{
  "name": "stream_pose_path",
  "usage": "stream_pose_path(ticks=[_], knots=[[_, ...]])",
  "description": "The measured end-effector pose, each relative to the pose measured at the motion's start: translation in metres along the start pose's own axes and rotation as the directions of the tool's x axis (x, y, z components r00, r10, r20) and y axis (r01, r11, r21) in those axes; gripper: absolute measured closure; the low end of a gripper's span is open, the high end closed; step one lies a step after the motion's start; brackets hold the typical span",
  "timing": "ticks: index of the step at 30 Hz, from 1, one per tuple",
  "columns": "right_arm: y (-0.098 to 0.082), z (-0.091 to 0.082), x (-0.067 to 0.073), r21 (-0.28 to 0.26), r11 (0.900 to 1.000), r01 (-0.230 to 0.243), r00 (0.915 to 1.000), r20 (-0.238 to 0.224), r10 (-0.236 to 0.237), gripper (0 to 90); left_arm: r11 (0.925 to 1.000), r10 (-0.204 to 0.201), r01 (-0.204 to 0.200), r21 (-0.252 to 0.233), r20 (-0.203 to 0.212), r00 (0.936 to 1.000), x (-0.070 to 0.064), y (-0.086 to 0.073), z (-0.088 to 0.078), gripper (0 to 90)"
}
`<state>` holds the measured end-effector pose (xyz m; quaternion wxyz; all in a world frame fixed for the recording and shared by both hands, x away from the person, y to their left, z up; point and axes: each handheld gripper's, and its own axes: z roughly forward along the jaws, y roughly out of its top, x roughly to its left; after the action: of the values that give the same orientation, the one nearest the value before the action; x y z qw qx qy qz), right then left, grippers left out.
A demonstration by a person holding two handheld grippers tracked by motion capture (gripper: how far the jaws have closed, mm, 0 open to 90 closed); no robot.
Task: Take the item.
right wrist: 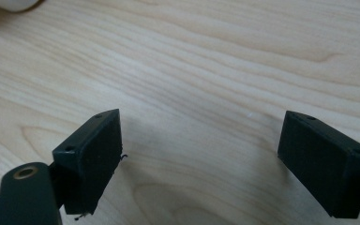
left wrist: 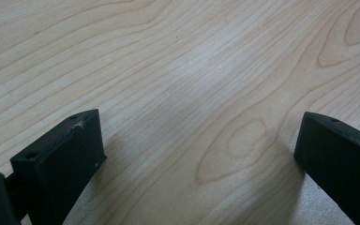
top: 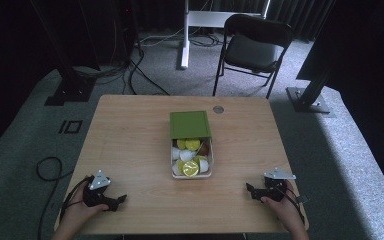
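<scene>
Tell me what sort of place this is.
Probably a lab or recording studio, not a home: black curtains surround a carpeted floor, metal stand bases flank the lone wooden table, and a folding chair sits behind.

One table (top: 130,145); one box (top: 190,150); one chair (top: 252,50); two claws (top: 121,199)

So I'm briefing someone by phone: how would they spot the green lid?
Start at the wooden table; a white box of small pods sits mid-table. The green lid covers its far half, the sole flat green square there.
</scene>
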<state>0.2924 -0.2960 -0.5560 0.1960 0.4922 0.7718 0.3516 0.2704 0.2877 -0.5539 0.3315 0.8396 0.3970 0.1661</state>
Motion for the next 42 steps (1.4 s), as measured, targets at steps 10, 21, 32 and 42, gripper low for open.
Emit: stream_pose_path(ticks=[10,21,32,42], knots=[[0.019,-0.007,0.006,-0.034,0.999,0.018,0.9998,0.011,-0.018,14.5,1.0,0.0,0.0,0.0,0.0,1.0,0.0,0.0,0.0,2.8],[0.052,-0.016,0.02,-0.112,0.993,0.04,0.9989,-0.021,-0.042,14.5,1.0,0.0,0.0,0.001,0.0,1.0,0.0,0.0,0.0,2.7],[0.078,-0.015,0.035,-0.154,0.985,0.074,0.9949,-0.056,-0.084,14.6,1.0,0.0,0.0,0.0,0.0,1.0,0.0,0.0,0.0,2.7],[0.1,-0.017,0.055,-0.205,0.973,0.103,0.9865,-0.104,-0.126,14.6,1.0,-0.001,0.001,0.0,0.0,1.0,0.0,0.0,0.0,2.7]])
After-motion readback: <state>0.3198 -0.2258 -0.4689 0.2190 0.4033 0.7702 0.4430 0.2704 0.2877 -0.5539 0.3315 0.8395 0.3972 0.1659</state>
